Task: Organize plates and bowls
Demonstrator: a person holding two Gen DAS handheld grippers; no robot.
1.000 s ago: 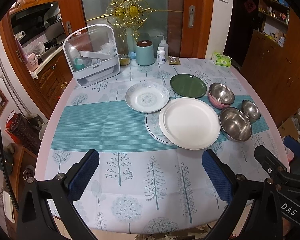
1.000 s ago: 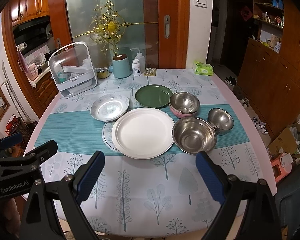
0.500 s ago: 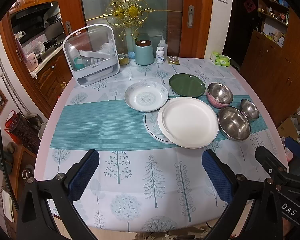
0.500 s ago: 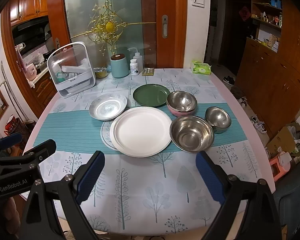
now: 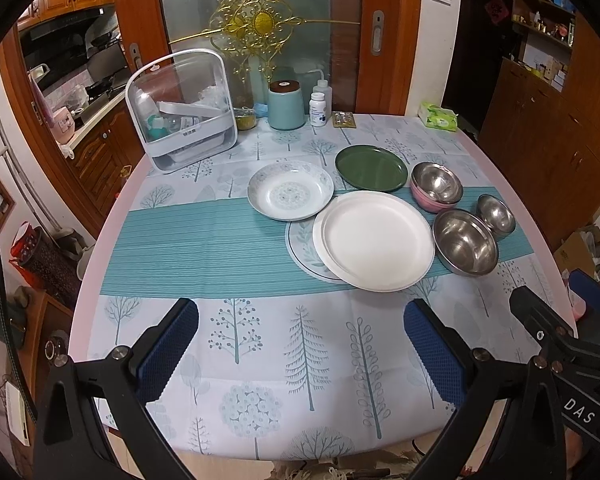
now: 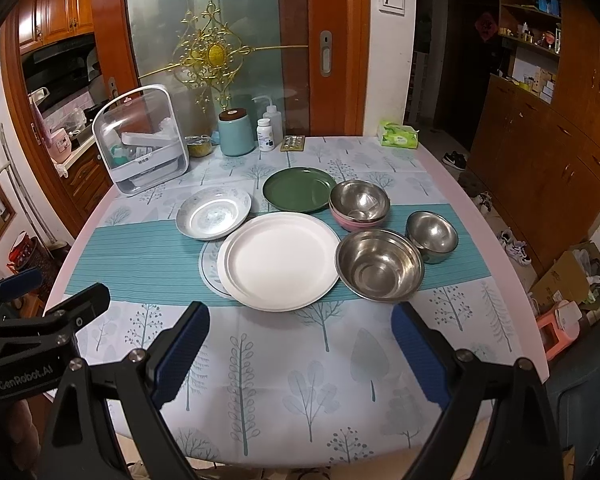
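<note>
left gripper (image 5: 300,350): our blue-padded fingers (image 5: 168,350) stand wide apart, released, grasping nothing, above the near part of the tree-print tablecloth (image 5: 260,360). right gripper (image 6: 300,346): the same, blue pads (image 6: 418,354) spread wide and bare.

change over the last second: slight. the dishes sit a little higher and smaller in both views than a second ago, so we judge that we have drawn both grippers back and up a touch. no dish has moved. nothing is sorted yet; the task stands at its start.

items, near to far:
- large white round plate (image 5: 376,240), centre, lying on a leaf-patterned plate (image 5: 302,242) that shows only at its left edge.
- large steel bowl (image 6: 380,264), just right of the white plate.
- small steel bowl (image 6: 432,236), right of and slightly beyond the large one, close beside it.
- steel bowl nested in a pink bowl (image 6: 358,202), beyond the large steel bowl.
- pale floral deep plate (image 5: 290,190), left of and beyond the white plate.
- dark green plate (image 5: 370,168), far centre.
- clear lidded white storage box (image 5: 180,112), far left.

we judge that the plates want one stack and the bowls another, with the white plate the nearest first reach.
</note>
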